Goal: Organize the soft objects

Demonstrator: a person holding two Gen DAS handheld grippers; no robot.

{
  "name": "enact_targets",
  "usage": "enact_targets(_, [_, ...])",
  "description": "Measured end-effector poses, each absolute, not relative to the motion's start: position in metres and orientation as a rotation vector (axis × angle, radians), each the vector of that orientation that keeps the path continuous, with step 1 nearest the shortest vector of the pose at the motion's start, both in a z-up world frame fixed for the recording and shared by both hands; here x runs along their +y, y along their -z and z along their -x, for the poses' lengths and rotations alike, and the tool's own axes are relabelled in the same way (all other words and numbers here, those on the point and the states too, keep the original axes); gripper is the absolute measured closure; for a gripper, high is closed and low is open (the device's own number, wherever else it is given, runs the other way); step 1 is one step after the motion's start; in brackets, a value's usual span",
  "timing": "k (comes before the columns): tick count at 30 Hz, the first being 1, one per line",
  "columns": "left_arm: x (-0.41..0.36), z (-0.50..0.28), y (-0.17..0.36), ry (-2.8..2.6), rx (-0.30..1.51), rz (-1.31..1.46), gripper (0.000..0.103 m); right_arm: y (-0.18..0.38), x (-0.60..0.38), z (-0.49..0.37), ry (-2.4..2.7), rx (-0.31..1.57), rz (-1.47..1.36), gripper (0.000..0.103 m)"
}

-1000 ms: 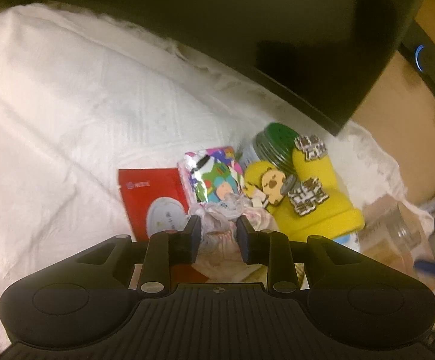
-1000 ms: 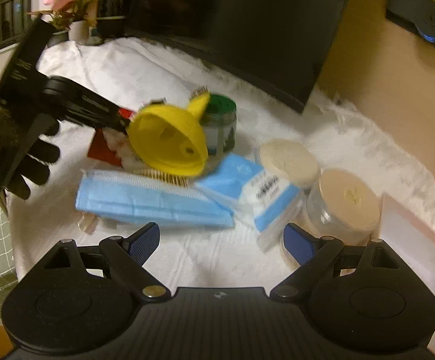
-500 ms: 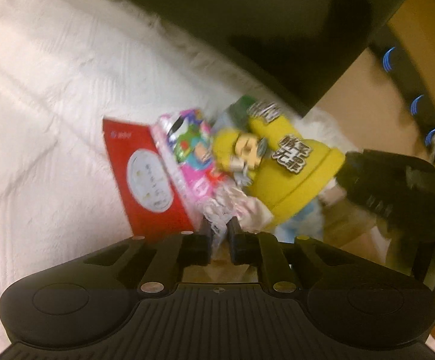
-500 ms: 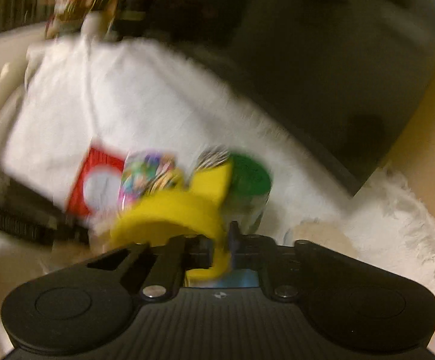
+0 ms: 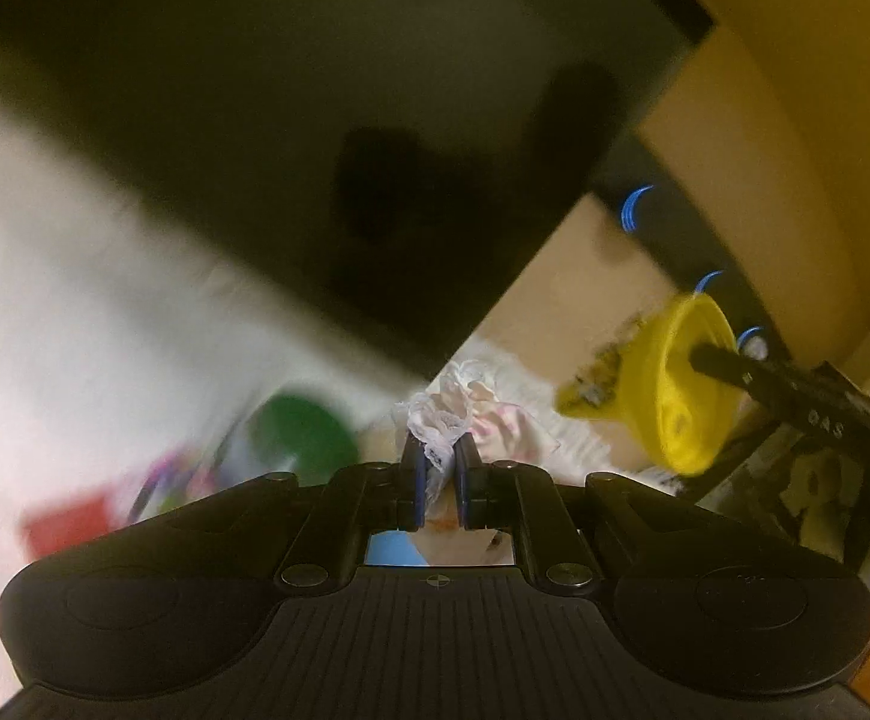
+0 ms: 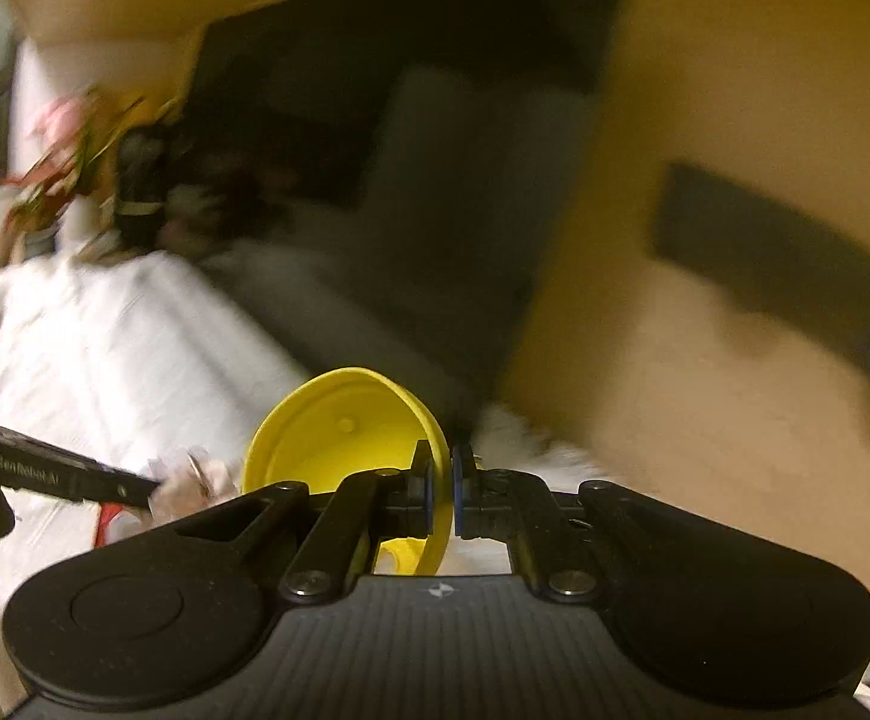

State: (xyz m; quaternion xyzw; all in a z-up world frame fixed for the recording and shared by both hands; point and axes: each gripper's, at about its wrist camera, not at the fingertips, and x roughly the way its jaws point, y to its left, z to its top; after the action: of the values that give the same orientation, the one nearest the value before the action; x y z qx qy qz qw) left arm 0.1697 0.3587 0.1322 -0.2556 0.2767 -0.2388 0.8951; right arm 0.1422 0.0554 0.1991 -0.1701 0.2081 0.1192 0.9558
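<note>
L wrist view: left tool (image 5: pixel 440 461) closed on a white lace-edged cloth (image 5: pixel 442 420); a bunch of the fabric sticks up past the pads, pinkish part trailing to the right. Cloth is clear of the surface, held up in front of the dark screen (image 5: pixel 291 138). Below, blurred: green lid (image 5: pixel 300 441), a colourful packet (image 5: pixel 171 474), a red packet (image 5: pixel 66 525), all lying on the white cover (image 5: pixel 75 312). At right, the right tool (image 5: pixel 705 357) comes in w/ a yellow hat (image 5: pixel 684 396) on it, also in the air. Heavy motion blur; no detail on the lower items.

R wrist view: right tool (image 6: pixel 442 489) closed on the rim of the yellow hat (image 6: pixel 345 438), hollow inside facing the camera, hat well above the white cover (image 6: pixel 105 360). Left tool (image 6: pixel 153 489) visible at lower left w/ the pale cloth (image 6: pixel 195 477) bunched at its tip. Flowers (image 6: pixel 69 150) in the far corner, blurred.

Progress (judgement): both soft items picked, one per tool, neither placed. No bin or target spot is visible in either view, so destination unknown. Left to do: carry, set down, release, then deal w/ any other soft things remaining on the cover. Early stage.
</note>
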Motion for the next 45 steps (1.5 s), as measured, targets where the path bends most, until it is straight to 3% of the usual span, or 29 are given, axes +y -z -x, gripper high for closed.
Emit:
enact_targets(11, [0.216,-0.222,-0.201,0.767,0.579,0.402,0.091,-0.244,-0.069,-0.091,0.071,0.315,0.288,0.097])
enact_targets(21, [0.092,-0.212,-0.147,0.887,0.731,0.331,0.09,-0.21,-0.155,-0.09,0.2,0.407,0.192,0.097])
enact_targets(25, [0.049,-0.201,-0.114,0.763,0.809,0.154,0.083,-0.19,-0.171,-0.105,0.174,0.481,0.17,0.094])
enact_targets(29, [0.052,-0.188,-0.108,0.695,0.751,0.134,0.083,-0.162,-0.184,-0.116,0.162,0.585,0.129,0.082])
enact_targets(33, [0.066,-0.183,-0.119,0.71,0.724,0.145,0.083,-0.15,-0.187,-0.094,0.167,0.557,0.109,0.057])
enact_targets(39, [0.101,-0.176,-0.129,0.651,0.641,0.224,0.083,-0.128,-0.176,-0.062,0.161,0.572,0.122,0.054])
enact_targets(45, [0.199,-0.153,-0.116,0.463,0.646,0.113,0.083,-0.102,-0.135,-0.034,0.103,0.566,0.217,0.049])
